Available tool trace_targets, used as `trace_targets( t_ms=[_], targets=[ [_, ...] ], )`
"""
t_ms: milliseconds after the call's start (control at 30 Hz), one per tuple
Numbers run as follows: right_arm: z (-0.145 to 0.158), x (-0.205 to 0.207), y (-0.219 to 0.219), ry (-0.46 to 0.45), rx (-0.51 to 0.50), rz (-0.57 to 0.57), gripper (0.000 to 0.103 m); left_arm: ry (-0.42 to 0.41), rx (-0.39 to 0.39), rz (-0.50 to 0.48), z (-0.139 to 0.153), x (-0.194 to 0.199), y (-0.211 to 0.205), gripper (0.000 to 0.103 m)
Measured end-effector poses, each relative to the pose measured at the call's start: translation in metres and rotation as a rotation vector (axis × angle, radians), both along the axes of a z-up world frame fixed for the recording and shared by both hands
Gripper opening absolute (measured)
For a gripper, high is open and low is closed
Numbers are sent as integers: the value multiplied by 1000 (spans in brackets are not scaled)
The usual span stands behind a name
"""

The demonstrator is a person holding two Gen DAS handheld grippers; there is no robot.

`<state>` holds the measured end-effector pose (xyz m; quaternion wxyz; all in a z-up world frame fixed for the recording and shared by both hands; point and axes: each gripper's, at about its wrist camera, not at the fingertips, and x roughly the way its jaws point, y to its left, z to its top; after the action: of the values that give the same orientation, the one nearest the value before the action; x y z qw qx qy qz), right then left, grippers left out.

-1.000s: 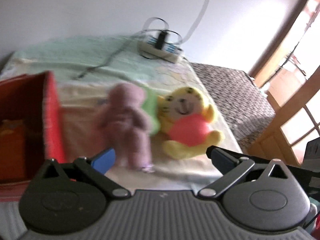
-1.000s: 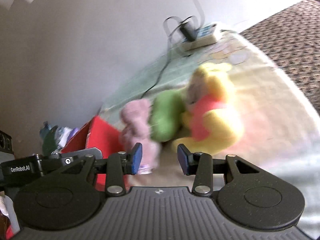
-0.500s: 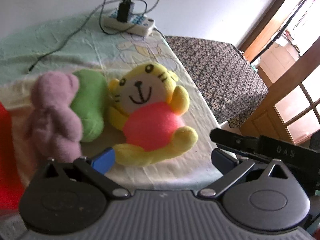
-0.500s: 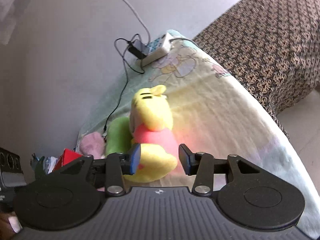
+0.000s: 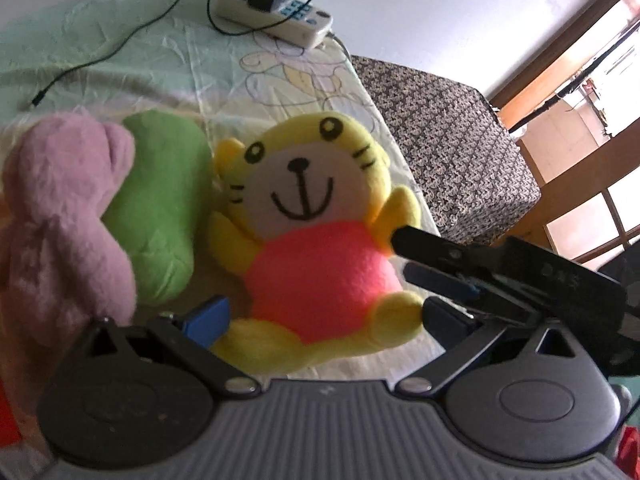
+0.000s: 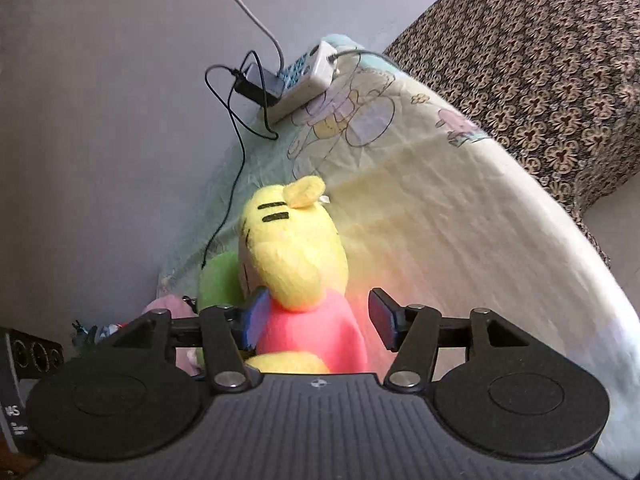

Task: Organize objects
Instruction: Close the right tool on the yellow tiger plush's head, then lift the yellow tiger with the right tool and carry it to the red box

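Closed in on both sides since a second ago: yellow plush tiger in a pink top now fills both views, red box gone from the left view; left gripper spread wide, pads astride the tiger's feet at 6 o'clock, not pressing; right gripper entering from 3 o'clock, jaws opening, pink body between them, left pad touching or nearly so, right pad clear; evidently bracketed for a two-handed lift. Counted on the pale printed bedsheet: three soft toys, tiger at centre, green plush cushion touching at 9 o'clock, mauve plush bear beyond; one white power strip at 12 o'clock.
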<state>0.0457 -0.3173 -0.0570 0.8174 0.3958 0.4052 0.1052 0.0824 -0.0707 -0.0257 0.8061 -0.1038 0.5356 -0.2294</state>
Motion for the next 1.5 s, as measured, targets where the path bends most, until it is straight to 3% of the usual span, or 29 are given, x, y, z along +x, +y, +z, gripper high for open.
trace_targets(
  t_ms=[100, 167, 400, 633, 767, 1033, 1200, 1500],
  targets=[
    [-9, 13, 6, 18, -2, 28, 59, -21, 14, -30, -2, 3, -6, 103],
    [-13, 21, 10, 20, 4, 38, 67, -31, 23, -55, -6, 3, -11, 103],
    [-27, 39, 23, 27, 45, 88, 68, 28, -34, -42, -21, 20, -6, 103],
    [-24, 35, 26, 21, 84, 134, 52, 24, -70, -53, -20, 19, -4, 103],
    [-17, 20, 20, 23, 101, 141, 51, 10, -72, -90, -14, 12, -8, 98],
    [-3, -20, 18, 33, 83, 159, 51, -68, -16, -227, 3, -30, -21, 102],
    [-1, -49, 28, 53, 75, 189, 51, -71, 18, -259, 1, -53, -24, 96],
    [20, -86, 41, 8, 54, 216, 51, -169, 61, -295, 26, -106, -16, 94]
  ],
)
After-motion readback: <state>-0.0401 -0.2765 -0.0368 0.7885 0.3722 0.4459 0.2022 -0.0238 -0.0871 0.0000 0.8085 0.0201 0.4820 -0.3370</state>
